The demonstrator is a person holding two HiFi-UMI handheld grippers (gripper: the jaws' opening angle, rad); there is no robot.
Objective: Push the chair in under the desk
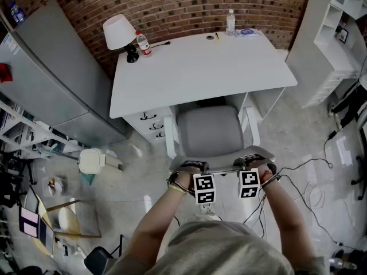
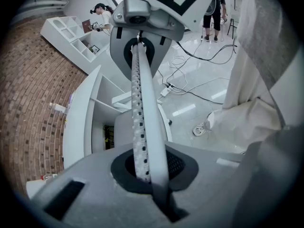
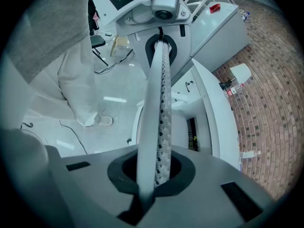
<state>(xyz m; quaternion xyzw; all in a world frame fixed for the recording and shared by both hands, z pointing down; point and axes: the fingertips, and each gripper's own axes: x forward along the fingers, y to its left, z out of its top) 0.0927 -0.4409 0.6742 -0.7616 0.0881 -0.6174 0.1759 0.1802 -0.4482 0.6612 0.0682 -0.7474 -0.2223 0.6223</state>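
A grey-seated office chair [image 1: 209, 132] with white arms stands with its front tucked under the white desk [image 1: 200, 67]. Its curved backrest top [image 1: 221, 166] is nearest me. My left gripper [image 1: 192, 168] is shut on the left part of that top edge, and my right gripper [image 1: 252, 162] is shut on the right part. In the left gripper view the white, perforated backrest edge [image 2: 145, 118] runs from between the jaws of my left gripper [image 2: 154, 175] toward the other gripper. The right gripper view shows the same backrest edge [image 3: 159, 118] clamped in my right gripper [image 3: 149, 175].
On the desk are a white lamp [image 1: 118, 32], a small bottle [image 1: 143, 43] and a clear bottle [image 1: 230, 22]. A drawer unit [image 1: 152, 125] sits under the desk's left. A grey cabinet [image 1: 51, 73] stands left, white shelving [image 1: 338, 33] right, and cables [image 1: 309, 193] cross the floor.
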